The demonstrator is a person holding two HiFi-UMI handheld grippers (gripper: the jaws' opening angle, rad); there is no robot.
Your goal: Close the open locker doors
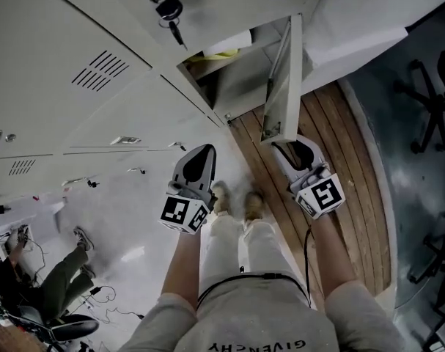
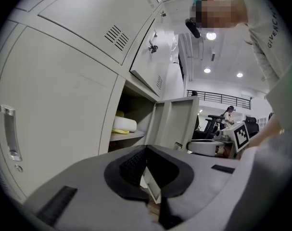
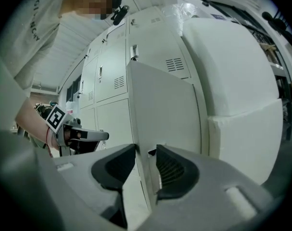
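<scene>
Grey shirt (image 1: 244,321), 1 off, on the person, nearest the lens; pale trousers and 2 tan shoes (image 1: 222,196) below it.

Grippers, 2 off, grey plastic w/ marker cubes:
- left gripper (image 2: 147,148): jaw tips together, nothing held, short of the lockers.
- right gripper (image 3: 146,149): jaws part-open astride the free edge of the lower door; one pad against the panel, slim gap at the other.

Off-white steel locker bank (image 1: 61,64), 1 off. Doors standing out from its front, 2:
- lower door (image 1: 284,79), flat off-white metal panel, swung wide over the wood-plank floor strip (image 1: 347,196).
- upper door (image 2: 148,61), vented, ajar; black key bunch (image 1: 168,9), 1, hangs in its lock.

Open lower compartment (image 1: 233,86): 1 shelf (image 2: 129,135) holding 1 white rolled item (image 2: 125,124) and 1 yellow item (image 2: 118,131) just under it, touching.

Black office chairs (image 1: 431,101), 2, well apart from the lockers.
</scene>
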